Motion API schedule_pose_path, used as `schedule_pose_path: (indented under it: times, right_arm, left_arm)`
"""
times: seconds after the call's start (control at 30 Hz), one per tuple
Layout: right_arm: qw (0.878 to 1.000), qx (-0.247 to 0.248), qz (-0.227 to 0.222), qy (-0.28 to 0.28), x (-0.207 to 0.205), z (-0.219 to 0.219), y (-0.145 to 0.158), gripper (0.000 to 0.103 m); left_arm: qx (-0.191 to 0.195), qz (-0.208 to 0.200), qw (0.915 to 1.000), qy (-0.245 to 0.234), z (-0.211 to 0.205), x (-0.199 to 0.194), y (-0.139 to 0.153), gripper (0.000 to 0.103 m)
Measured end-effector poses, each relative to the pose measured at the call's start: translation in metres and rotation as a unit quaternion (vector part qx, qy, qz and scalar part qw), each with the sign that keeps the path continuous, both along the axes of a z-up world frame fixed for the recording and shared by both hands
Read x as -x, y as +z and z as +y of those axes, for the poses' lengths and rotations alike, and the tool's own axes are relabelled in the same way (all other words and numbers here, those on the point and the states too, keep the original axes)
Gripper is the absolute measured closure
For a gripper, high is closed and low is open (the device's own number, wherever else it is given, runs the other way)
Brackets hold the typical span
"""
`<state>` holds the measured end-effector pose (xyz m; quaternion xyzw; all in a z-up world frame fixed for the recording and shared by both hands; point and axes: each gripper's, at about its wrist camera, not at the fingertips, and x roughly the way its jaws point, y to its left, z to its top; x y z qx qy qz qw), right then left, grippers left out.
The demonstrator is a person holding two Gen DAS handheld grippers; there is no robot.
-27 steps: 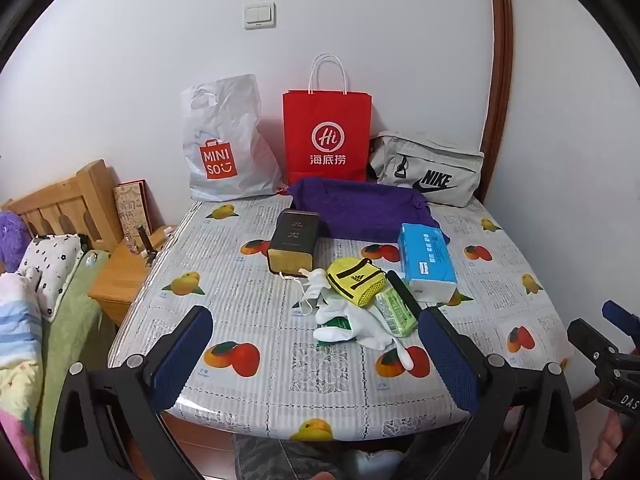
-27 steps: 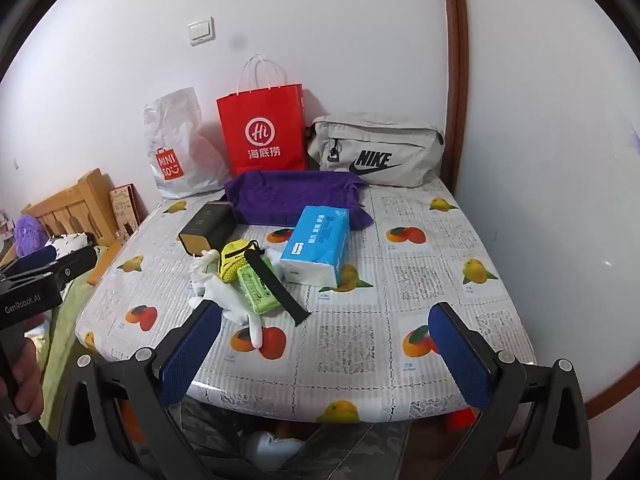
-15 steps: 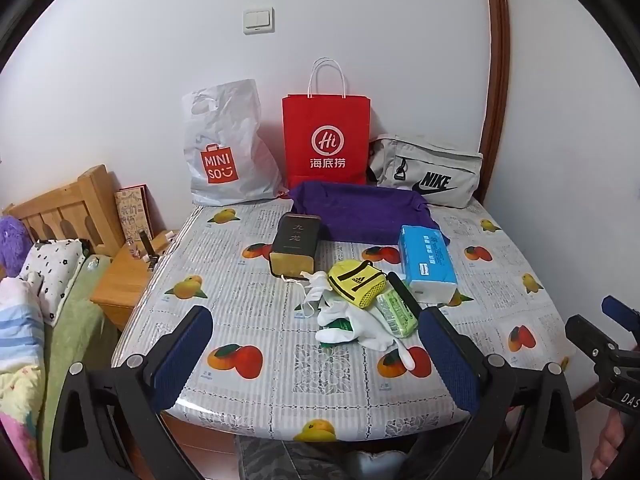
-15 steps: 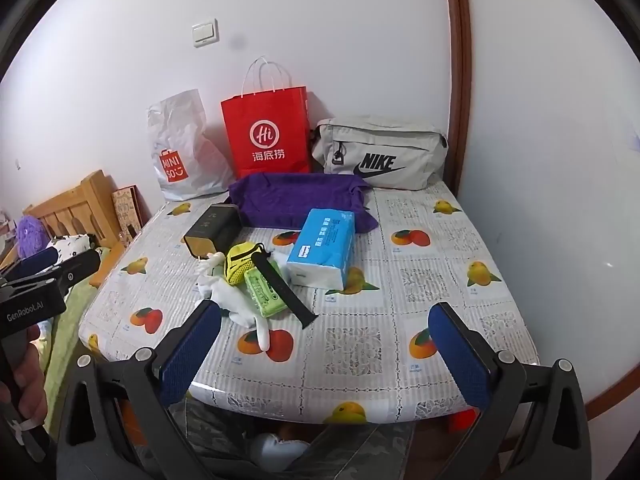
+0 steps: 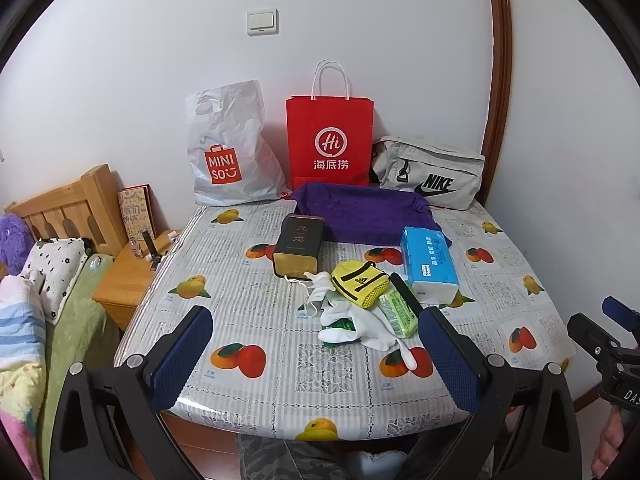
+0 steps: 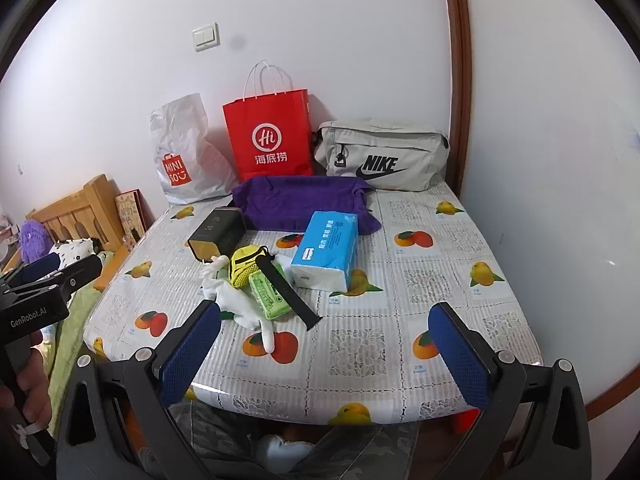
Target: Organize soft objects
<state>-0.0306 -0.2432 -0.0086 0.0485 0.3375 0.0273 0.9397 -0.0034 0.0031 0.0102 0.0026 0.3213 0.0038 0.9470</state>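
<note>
A pile of small soft things lies mid-table: a yellow mesh pouch (image 5: 359,282), white gloves (image 5: 352,325), a green wipes pack (image 5: 397,313) and a black strap (image 6: 289,293). A blue tissue pack (image 5: 430,264) lies to their right and a folded purple cloth (image 5: 364,213) behind. The pouch (image 6: 243,266), the tissue pack (image 6: 326,249) and the cloth (image 6: 304,201) also show in the right wrist view. My left gripper (image 5: 316,356) is open and empty above the table's near edge. My right gripper (image 6: 325,354) is open and empty, also at the near edge.
A dark tin box (image 5: 299,244) stands left of the pile. A white Miniso bag (image 5: 228,148), a red paper bag (image 5: 330,142) and a grey Nike bag (image 5: 430,174) line the wall. A bed (image 5: 36,280) and a wooden nightstand (image 5: 128,276) lie to the left.
Both grippers have drifted slightly closer to the table and a little higher; both stay open and nothing on the table has moved.
</note>
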Motion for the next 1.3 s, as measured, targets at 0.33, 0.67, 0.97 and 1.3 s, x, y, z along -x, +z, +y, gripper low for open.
schedule_pose_path:
  times: [0.33, 0.67, 0.97, 1.3]
  right_arm:
    - [1.000, 0.000, 0.000, 0.001, 0.0011, 0.0008, -0.0012, 0.001]
    - [1.000, 0.001, 0.001, 0.002, 0.0013, 0.0008, -0.0008, 0.001]
    - [1.000, -0.002, -0.003, -0.001, 0.0030, -0.0004, 0.0022, 0.001]
    - [1.000, -0.001, -0.004, 0.000, 0.0027, -0.0005, 0.0032, 0.001]
  left_arm:
    - [-0.004, -0.001, 1.0000, -0.001, 0.0008, 0.0014, -0.0028, 0.000]
    - [-0.005, -0.003, 1.0000, 0.002, 0.0004, 0.0026, -0.0031, 0.000]
    - [-0.012, -0.004, 0.9999, 0.001, -0.0008, 0.0024, 0.0001, 0.000]
    - [-0.011, -0.004, 0.9999, 0.000, -0.0007, 0.0025, -0.0001, 0.000]
